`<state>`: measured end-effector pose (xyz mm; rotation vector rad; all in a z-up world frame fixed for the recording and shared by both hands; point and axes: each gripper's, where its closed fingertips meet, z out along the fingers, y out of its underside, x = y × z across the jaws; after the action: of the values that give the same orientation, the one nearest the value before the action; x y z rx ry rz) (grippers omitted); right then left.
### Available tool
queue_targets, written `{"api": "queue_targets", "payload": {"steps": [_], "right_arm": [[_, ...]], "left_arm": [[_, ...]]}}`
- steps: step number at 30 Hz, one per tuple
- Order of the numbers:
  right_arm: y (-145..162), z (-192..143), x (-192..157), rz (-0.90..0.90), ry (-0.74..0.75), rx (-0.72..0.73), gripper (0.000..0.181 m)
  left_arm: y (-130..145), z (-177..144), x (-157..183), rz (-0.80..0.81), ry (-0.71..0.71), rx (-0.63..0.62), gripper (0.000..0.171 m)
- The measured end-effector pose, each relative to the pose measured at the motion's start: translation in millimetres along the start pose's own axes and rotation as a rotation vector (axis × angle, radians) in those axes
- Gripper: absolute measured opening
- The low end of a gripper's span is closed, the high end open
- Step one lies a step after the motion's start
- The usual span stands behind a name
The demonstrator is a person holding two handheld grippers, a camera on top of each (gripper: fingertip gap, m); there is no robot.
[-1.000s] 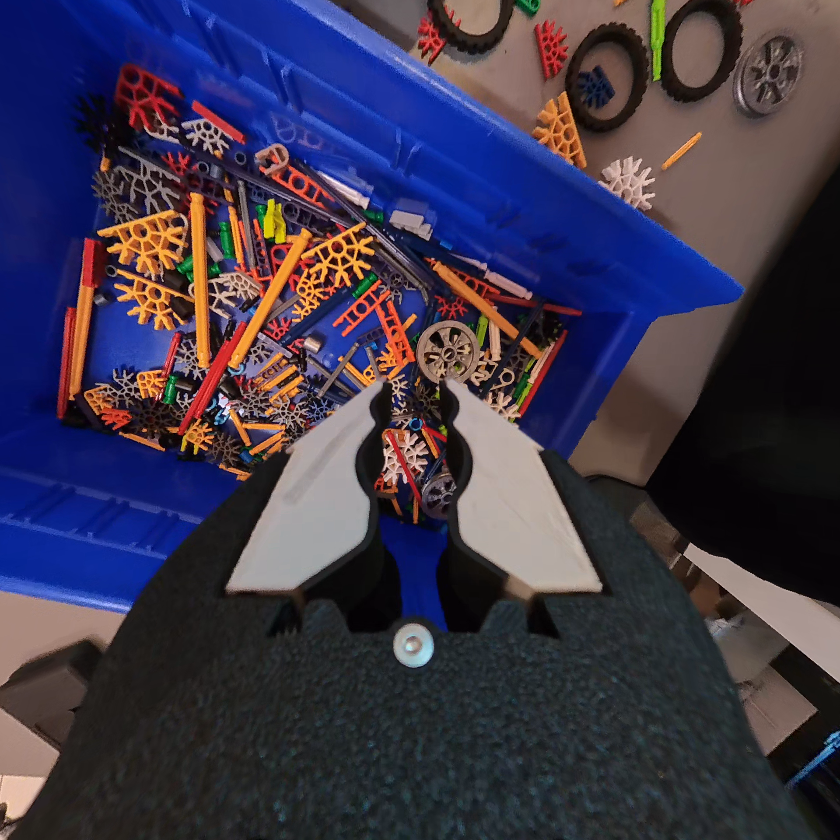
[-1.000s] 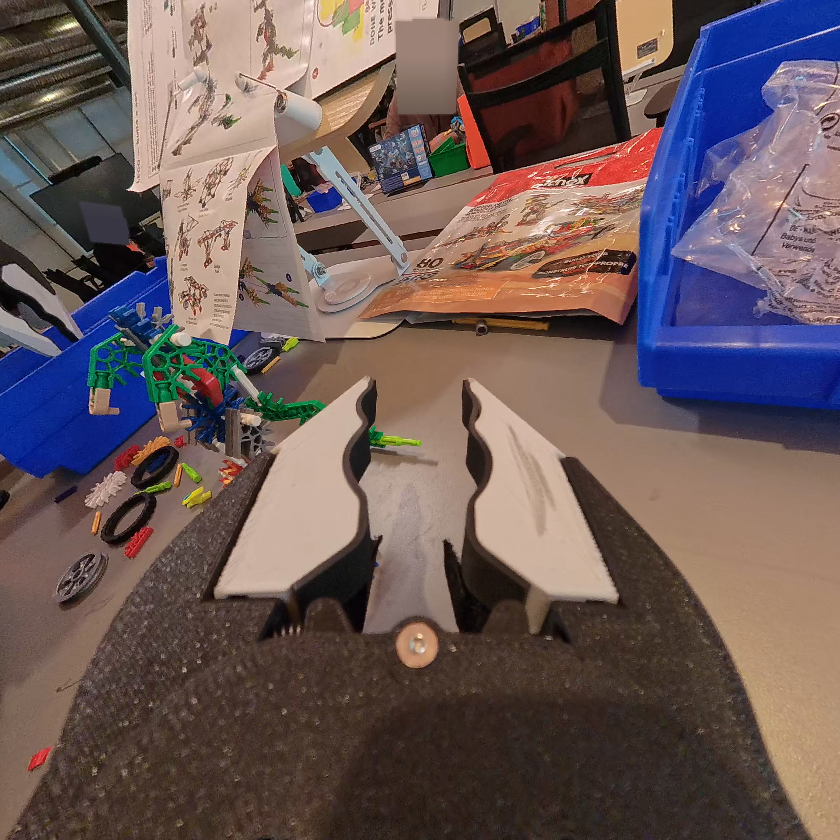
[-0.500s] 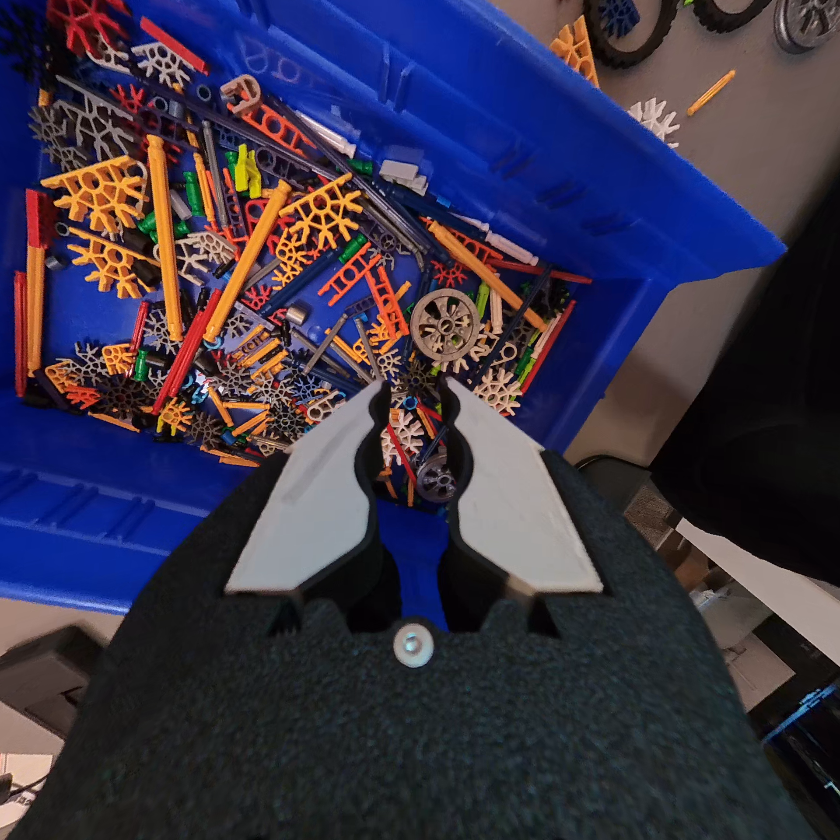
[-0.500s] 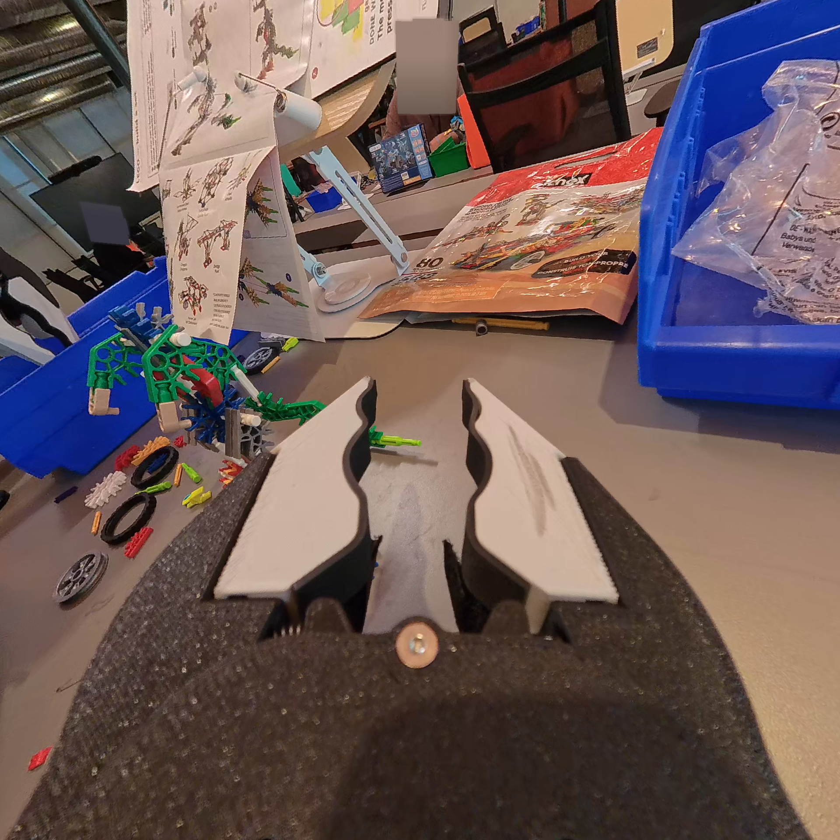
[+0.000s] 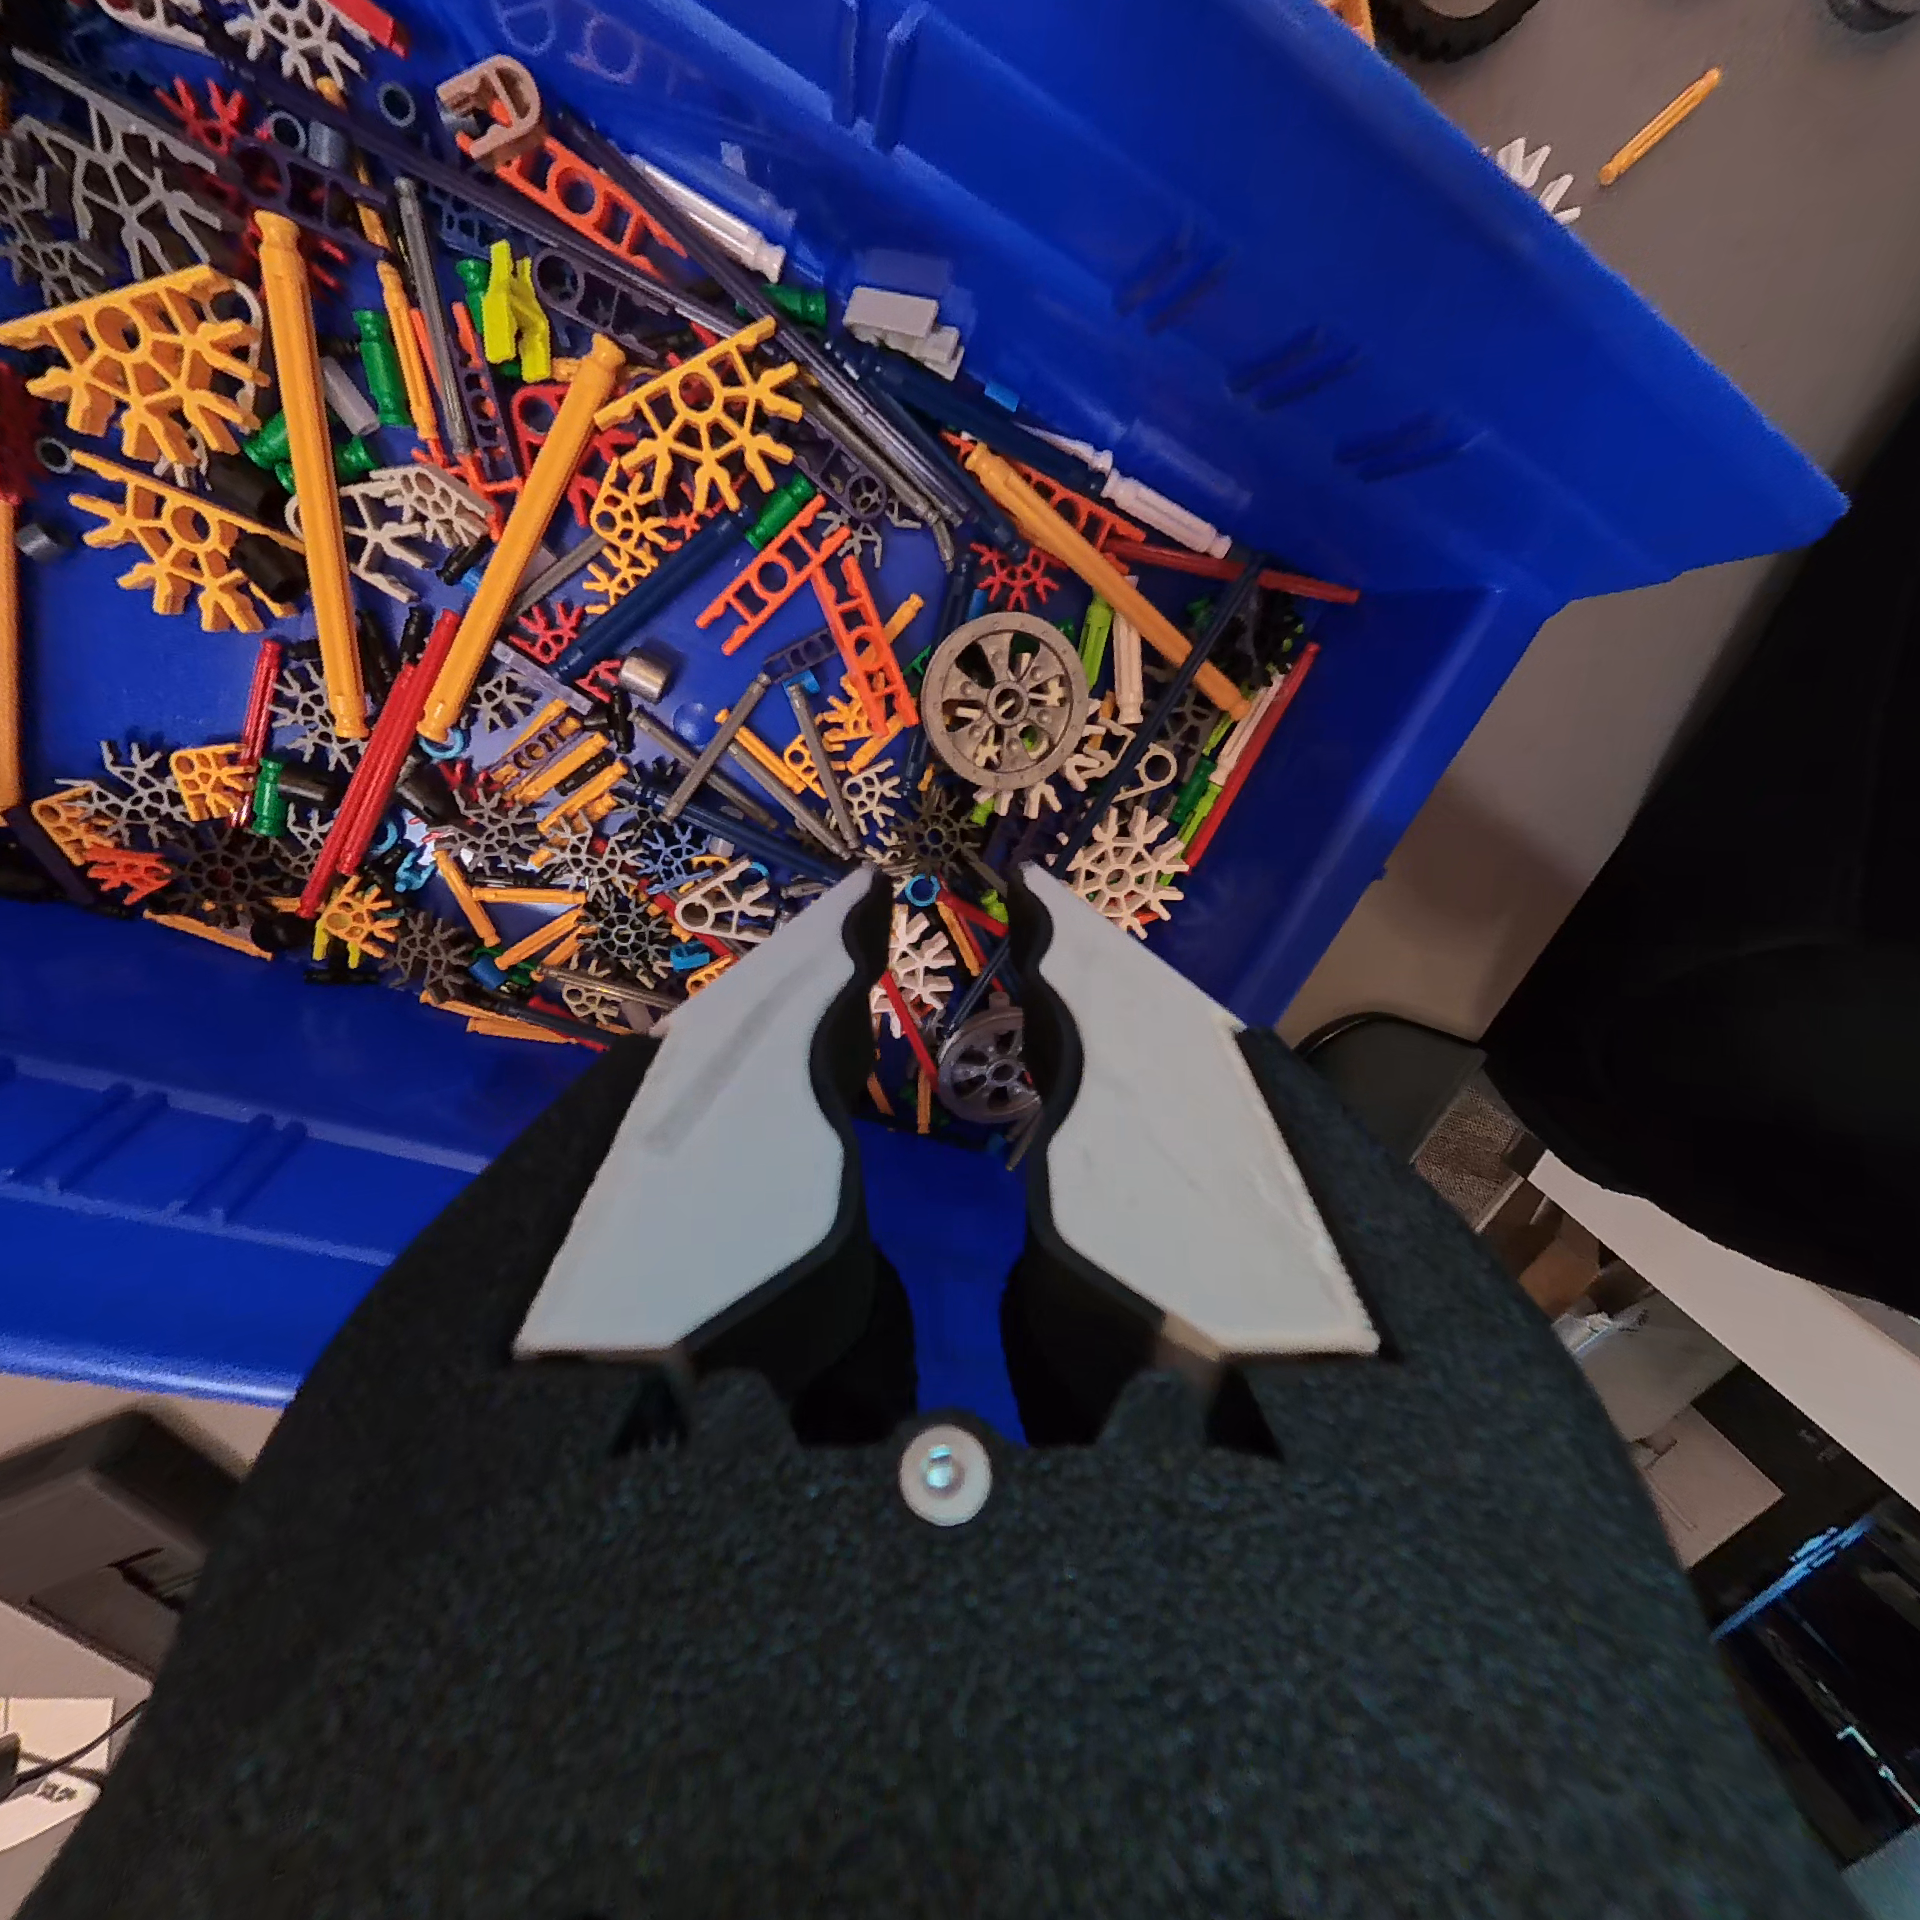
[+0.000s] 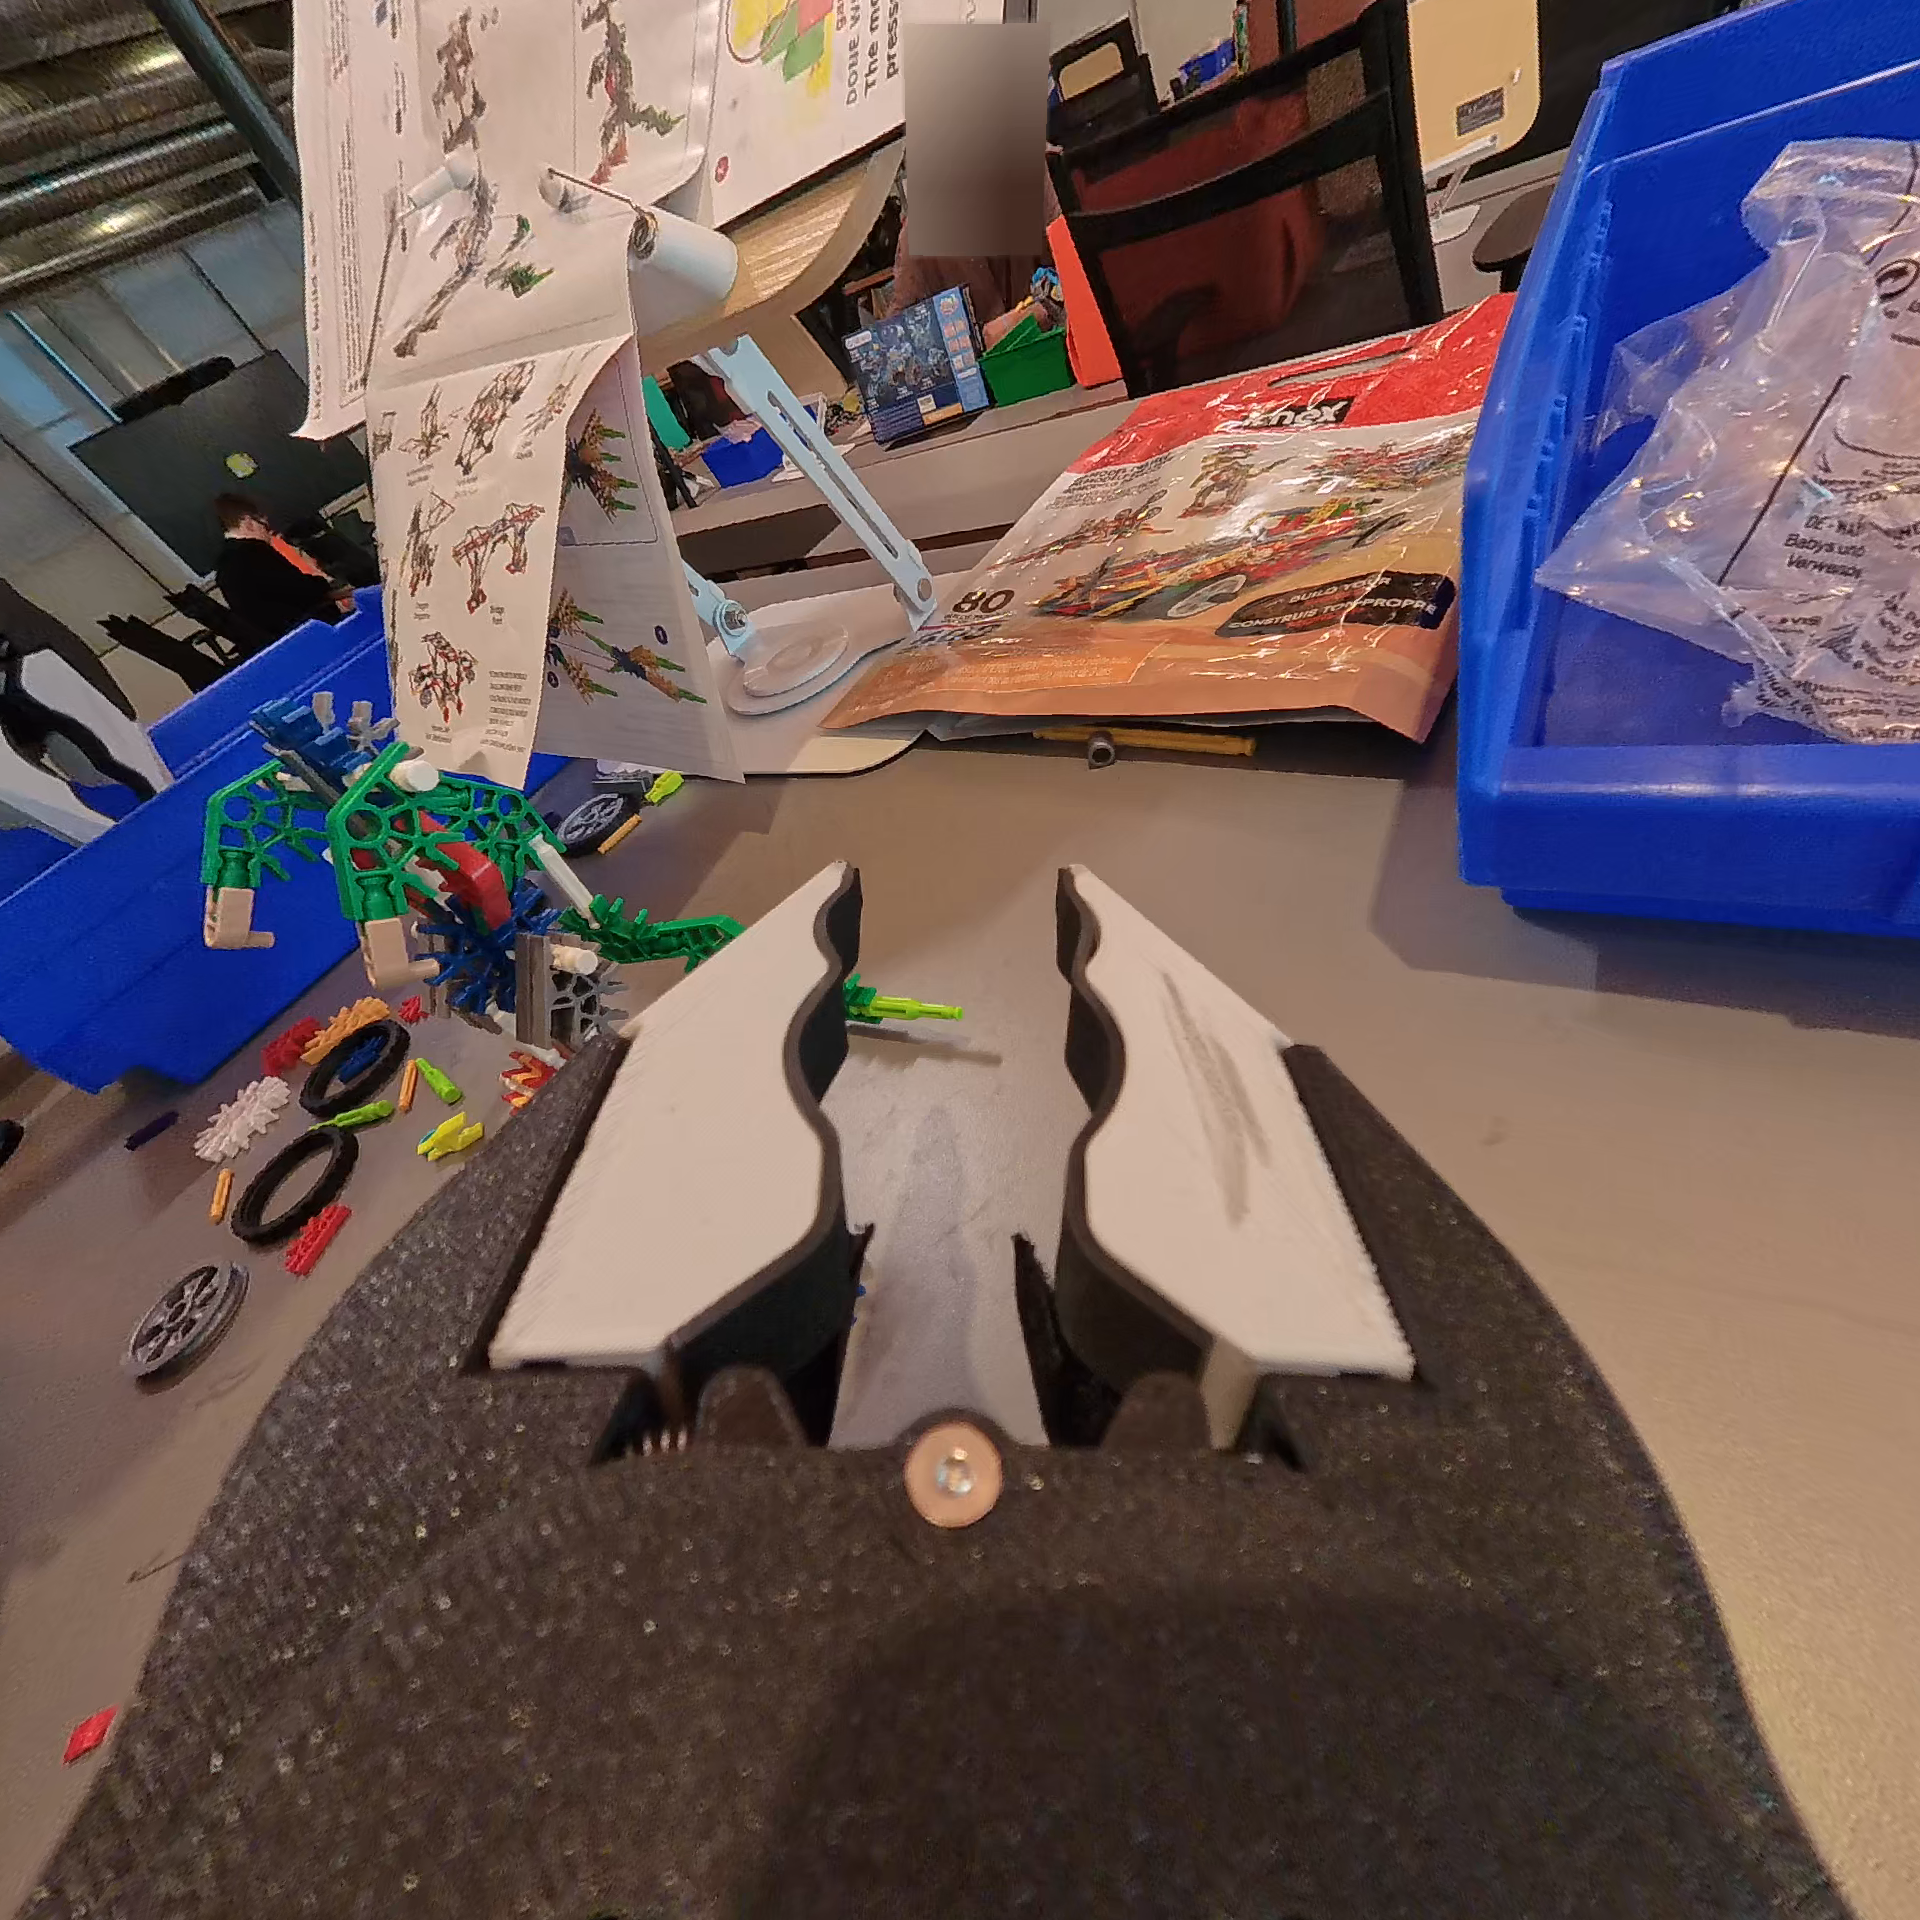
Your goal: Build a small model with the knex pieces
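My left gripper (image 5: 948, 883) is open and empty, hovering over a blue bin (image 5: 1195, 270) full of loose construction-toy rods and connectors. A grey spoked wheel (image 5: 1006, 707) lies just beyond its tips. A smaller grey wheel (image 5: 987, 1070) and a white snowflake connector (image 5: 920, 961) show between its fingers. My right gripper (image 6: 958, 883) is open and empty, low over the grey table (image 6: 1455, 1143). A green, blue and red toy model (image 6: 416, 883) stands to its left, with a lime green rod (image 6: 904, 1008) near the left finger.
Loose tyres (image 6: 291, 1184), a grey wheel (image 6: 182, 1320) and small pieces lie left of the model. A blue bin (image 6: 1662, 831) with clear plastic bags stands at the right. A toy package (image 6: 1195, 582) and an instruction sheet on a stand (image 6: 499, 468) are behind. There is about 50 cm between the tips of the two grippers.
My left gripper has moved down and closer to the bin's parts, toward the corner with the grey wheels. The right gripper has not moved.
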<state>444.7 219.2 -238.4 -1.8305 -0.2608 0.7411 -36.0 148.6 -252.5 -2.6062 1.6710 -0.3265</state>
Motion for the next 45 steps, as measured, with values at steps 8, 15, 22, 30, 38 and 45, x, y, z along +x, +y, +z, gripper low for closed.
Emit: {"api": "queue_targets", "payload": {"steps": [8, 15, 22, 30, 38, 45], "right_arm": [[0, 0, 0, 0.000, -0.001, 0.000, 0.037], [0, 0, 0, 0.001, -0.001, 0.001, 0.037], [0, 0, 0, 0.001, -0.002, 0.000, 0.037], [0, 0, 0, 0.002, -0.002, 0.000, 0.037], [0, 0, 0, 0.002, -0.002, 0.000, 0.037], [0, 0, 0, 0.003, -0.001, 0.001, 0.037]], "left_arm": [[3, 5, 4, 0.004, 0.013, -0.023, 0.021], [8, 12, 3, 0.010, 0.004, -0.062, 0.022], [6, 13, 4, 0.011, 0.014, -0.055, 0.022], [7, 16, 3, 0.009, 0.014, -0.059, 0.023], [7, 18, 3, 0.011, 0.019, -0.062, 0.022], [6, 20, 3, 0.013, 0.022, -0.060, 0.023]]}}
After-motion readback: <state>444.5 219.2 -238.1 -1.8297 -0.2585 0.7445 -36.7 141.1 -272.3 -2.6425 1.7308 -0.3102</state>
